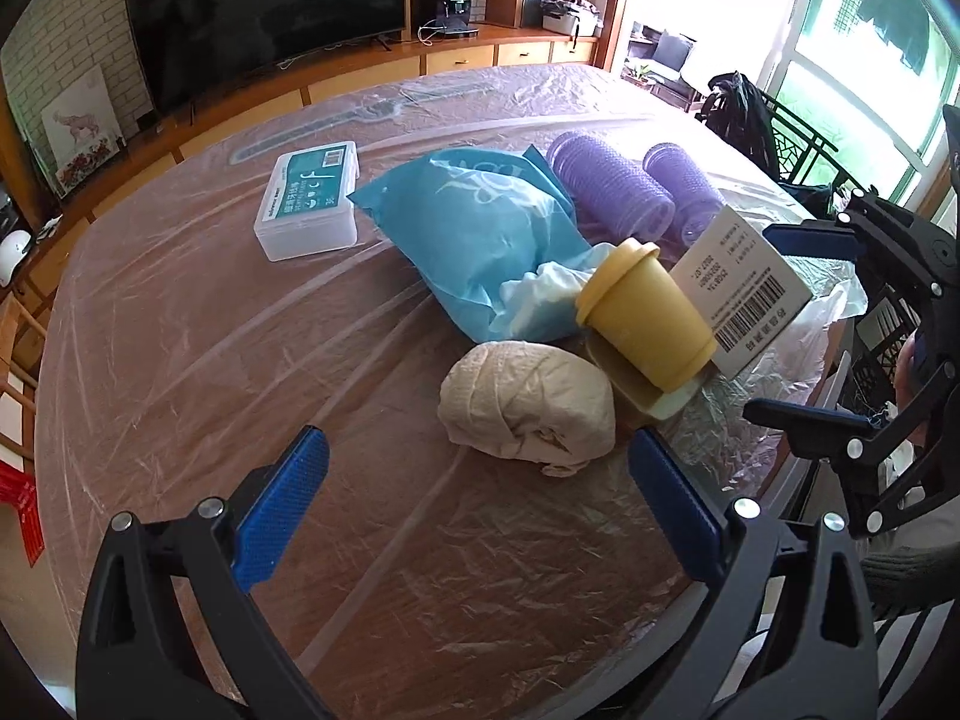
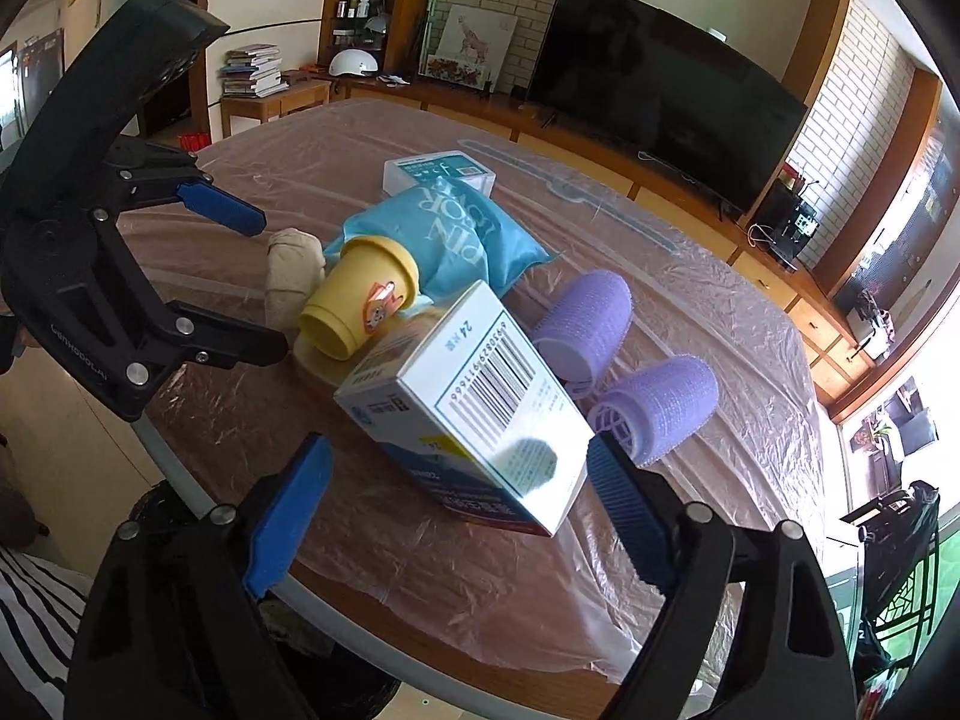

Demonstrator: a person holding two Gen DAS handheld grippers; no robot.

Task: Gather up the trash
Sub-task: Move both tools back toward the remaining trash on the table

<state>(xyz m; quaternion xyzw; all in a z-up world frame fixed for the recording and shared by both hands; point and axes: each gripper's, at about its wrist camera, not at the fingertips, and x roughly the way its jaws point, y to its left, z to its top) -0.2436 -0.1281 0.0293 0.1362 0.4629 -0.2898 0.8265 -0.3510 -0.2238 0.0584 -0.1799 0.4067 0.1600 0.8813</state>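
A crumpled beige paper wad lies on the plastic-covered round table, just beyond my open left gripper. It also shows in the right wrist view. A blue plastic bag lies behind it, with crumpled white tissue at its near end. A white carton with a barcode lies between the fingers of my open right gripper, not clamped. A yellow toy cup lies tipped beside the carton. The right gripper shows at the right edge of the left wrist view; the left gripper shows at the left of the right wrist view.
Two purple hair rollers lie beyond the carton. A clear plastic box with a teal label sits further back. A TV on a wooden cabinet stands behind the table. A dark bin stands past the table's right edge.
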